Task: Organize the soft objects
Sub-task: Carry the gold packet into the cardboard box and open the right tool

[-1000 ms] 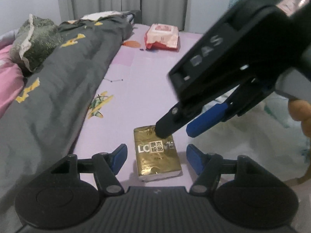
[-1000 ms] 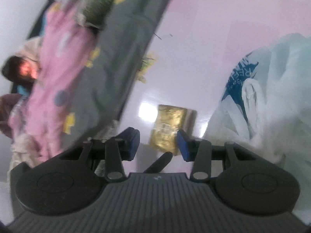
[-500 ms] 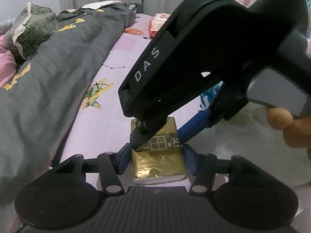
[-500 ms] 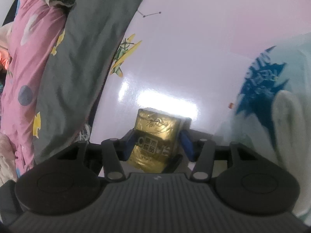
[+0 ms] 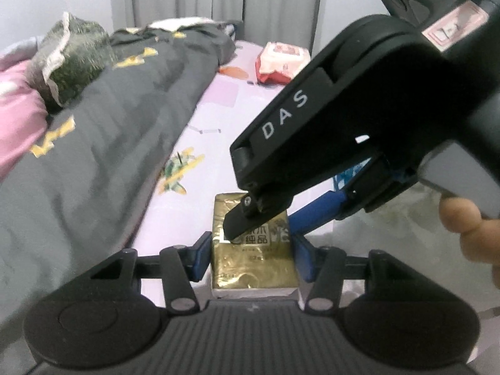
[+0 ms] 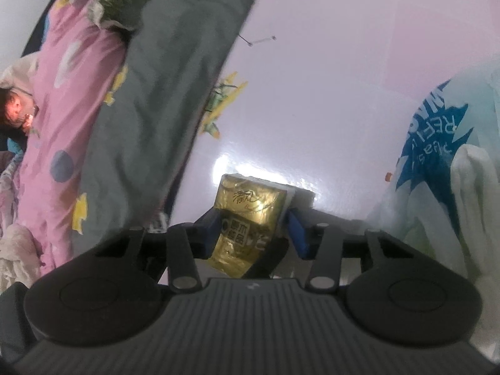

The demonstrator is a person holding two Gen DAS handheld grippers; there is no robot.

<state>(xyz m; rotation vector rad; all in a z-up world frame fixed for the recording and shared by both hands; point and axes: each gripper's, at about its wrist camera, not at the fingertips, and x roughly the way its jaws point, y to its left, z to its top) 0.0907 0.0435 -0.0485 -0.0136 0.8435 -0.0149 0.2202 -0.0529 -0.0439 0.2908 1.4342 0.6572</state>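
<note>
Gold tissue pack (image 5: 253,253) lies flat on the bed (image 5: 259,143), beside the grey quilt (image 5: 93,156). Left claw (image 5: 251,257) clamps its sides. Right claw (image 6: 254,234), just been closing, straddles the same pack; contact unclear.

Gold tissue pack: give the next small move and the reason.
Probably close the right gripper the rest of the way. The gold tissue pack lies on the bed sheet between both grippers' blue fingers, whose jaws have just been closing, with the left gripper steadying its sides.
</note>
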